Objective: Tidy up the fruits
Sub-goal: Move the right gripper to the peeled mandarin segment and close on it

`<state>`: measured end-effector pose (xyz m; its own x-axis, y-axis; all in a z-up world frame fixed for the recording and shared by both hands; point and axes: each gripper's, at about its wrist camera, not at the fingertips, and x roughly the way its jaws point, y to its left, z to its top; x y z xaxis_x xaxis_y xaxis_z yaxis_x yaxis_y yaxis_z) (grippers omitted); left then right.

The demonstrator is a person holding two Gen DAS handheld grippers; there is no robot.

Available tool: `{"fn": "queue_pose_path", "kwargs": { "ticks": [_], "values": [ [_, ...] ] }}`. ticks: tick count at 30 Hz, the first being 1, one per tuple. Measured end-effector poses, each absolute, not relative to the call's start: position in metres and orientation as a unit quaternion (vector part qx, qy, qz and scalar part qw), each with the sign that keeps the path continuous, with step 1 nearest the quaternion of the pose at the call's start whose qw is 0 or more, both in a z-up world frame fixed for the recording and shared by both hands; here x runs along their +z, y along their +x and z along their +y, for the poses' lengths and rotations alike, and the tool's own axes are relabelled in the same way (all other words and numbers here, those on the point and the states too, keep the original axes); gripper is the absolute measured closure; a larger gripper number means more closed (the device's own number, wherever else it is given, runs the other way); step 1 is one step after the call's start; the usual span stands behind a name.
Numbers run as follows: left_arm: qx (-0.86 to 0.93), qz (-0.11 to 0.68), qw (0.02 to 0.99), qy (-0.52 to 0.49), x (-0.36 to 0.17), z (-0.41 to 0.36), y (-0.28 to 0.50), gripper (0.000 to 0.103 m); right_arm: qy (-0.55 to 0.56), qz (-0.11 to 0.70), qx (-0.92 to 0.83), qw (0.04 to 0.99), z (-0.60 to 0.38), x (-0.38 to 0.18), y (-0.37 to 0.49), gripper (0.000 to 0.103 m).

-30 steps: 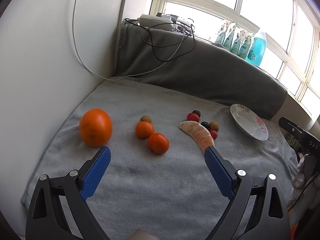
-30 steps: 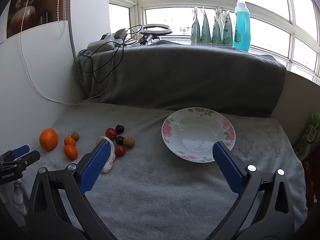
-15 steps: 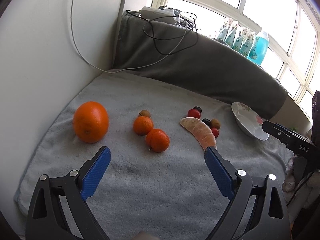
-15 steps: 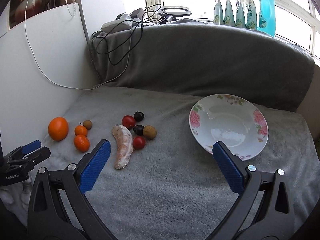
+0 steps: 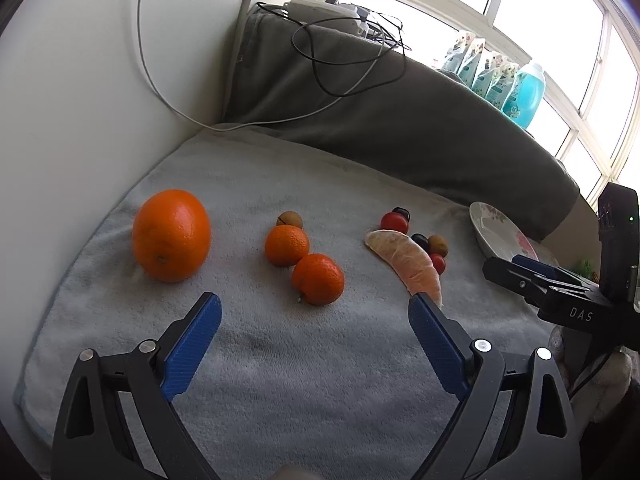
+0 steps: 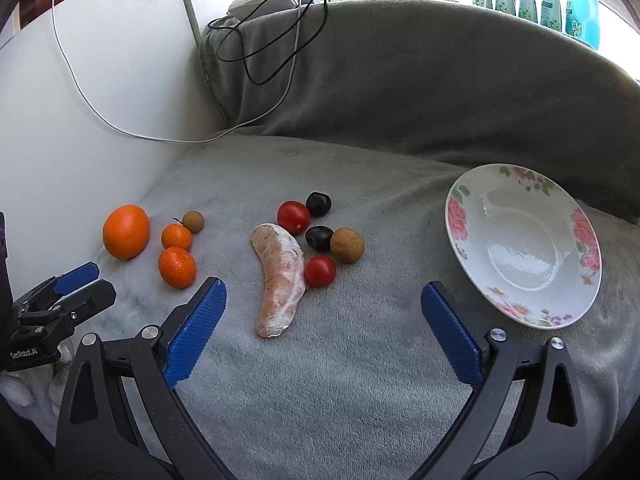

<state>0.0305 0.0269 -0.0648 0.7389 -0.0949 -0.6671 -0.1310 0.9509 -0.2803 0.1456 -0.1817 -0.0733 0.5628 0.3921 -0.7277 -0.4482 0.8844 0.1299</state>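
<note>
Your left gripper [image 5: 314, 322] is spread wide and empty, low over the towel [image 5: 280, 380], with the near mandarin [image 5: 318, 279] just beyond its gap. Your right gripper [image 6: 322, 302] is likewise spread and empty, its gap facing the wrapped segment [image 6: 280, 276] and the small fruit beside it.

Fruit lies in three loose groups on the towel: the orange [image 5: 172, 235] far left; two mandarins with a brown longan [image 5: 289, 219] touching the far one; then the segment with two tomatoes [image 6: 293, 217], two dark fruits and another longan close around it. The plate [image 6: 456, 216] sits to the right, apart from all fruit and holding none.

Judgement: nothing is sorted yet. Each gripper is aimed at its own cluster, presumably so you can work both sides toward the plate
</note>
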Motion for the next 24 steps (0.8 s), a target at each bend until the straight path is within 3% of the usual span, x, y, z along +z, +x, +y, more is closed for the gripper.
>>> {"fn": "queue_pose_path", "kwargs": {
  "ticks": [10,14,18,20,24],
  "values": [
    [-0.002,0.37,0.915,-0.161,-0.071,0.026,0.046,0.014,-0.019,0.441,0.262,0.858,-0.171,-0.095,0.16,0.013],
    [-0.011,0.374,0.911,-0.172,-0.075,0.027,0.054,0.021,-0.012,0.457,0.271,0.847,-0.166,-0.105,0.165,0.031],
    [-0.017,0.386,0.905,-0.18,-0.082,0.028,0.06,0.026,-0.002,0.472,0.28,0.836,-0.162,-0.113,0.171,0.038],
    [-0.019,0.388,0.903,-0.182,-0.084,0.028,0.062,0.027,0.002,0.481,0.283,0.83,-0.16,-0.117,0.175,0.049],
    [-0.022,0.393,0.9,-0.185,-0.085,0.031,0.065,0.028,0.011,0.495,0.287,0.82,-0.157,-0.124,0.18,0.053]
  ]
}}
